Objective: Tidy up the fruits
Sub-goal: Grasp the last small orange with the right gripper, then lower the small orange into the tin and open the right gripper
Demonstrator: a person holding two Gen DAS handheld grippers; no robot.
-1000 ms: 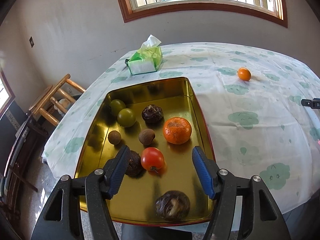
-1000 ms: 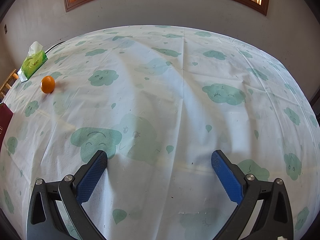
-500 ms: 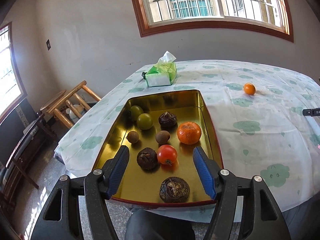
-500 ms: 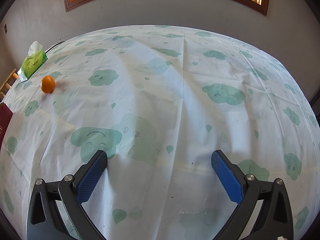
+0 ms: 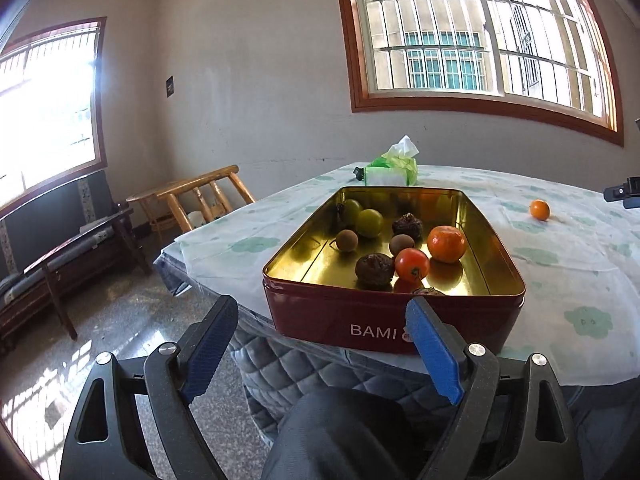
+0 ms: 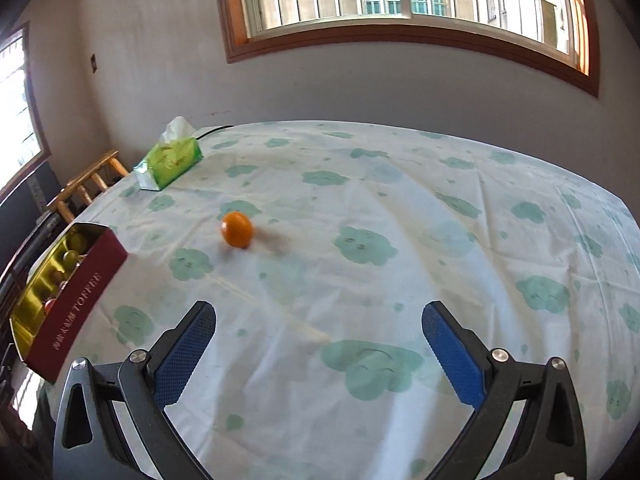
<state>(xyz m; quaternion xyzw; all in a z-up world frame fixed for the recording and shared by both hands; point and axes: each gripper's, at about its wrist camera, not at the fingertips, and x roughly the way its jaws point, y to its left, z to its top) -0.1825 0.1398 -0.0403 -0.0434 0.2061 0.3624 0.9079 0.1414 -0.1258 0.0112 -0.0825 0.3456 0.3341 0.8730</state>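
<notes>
Sunlit table (image 6: 400,200) carries a red tin (image 5: 360,320) holding tomato (image 5: 412,264), tangerine (image 5: 446,243) and other fruit; a small orange (image 6: 237,229) lies apart near the tissue pack (image 6: 170,164). Left gripper (image 5: 324,354), just widened, and right gripper (image 6: 320,354) both gape empty.

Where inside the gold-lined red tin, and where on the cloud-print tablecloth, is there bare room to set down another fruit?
Inside the gold-lined red tin: the bare left floor and the right strip beside the large orange mandarin; its middle is crowded. On the cloud-print tablecloth: everything right of the small orange fruit.
</notes>
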